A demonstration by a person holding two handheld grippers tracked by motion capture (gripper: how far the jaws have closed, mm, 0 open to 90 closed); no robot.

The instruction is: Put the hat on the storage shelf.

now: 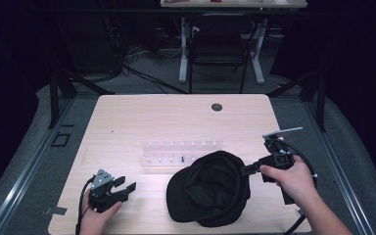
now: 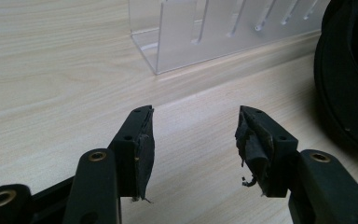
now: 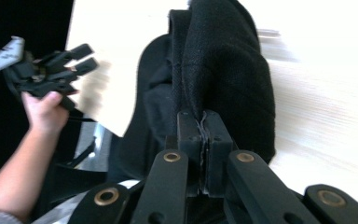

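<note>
A black cap (image 1: 208, 188) lies upside down on the front of the wooden table (image 1: 127, 122), its brim toward the front left. My right gripper (image 1: 247, 169) is shut on the cap's right rim; in the right gripper view its jaws (image 3: 204, 123) pinch the black fabric (image 3: 223, 65), which is lifted at that side. My left gripper (image 1: 125, 184) rests near the table's front left, open, with nothing between its jaws (image 2: 193, 135). The cap's edge (image 2: 349, 70) lies to its right, apart from it. The left gripper (image 3: 81, 58) also appears far off in the right gripper view.
A clear plastic rack (image 1: 181, 152) with upright dividers stands just behind the cap, near the table's middle (image 2: 205, 32). A dark round grommet (image 1: 217, 106) sits near the far edge. A chair (image 1: 218, 49) and another desk stand beyond the table.
</note>
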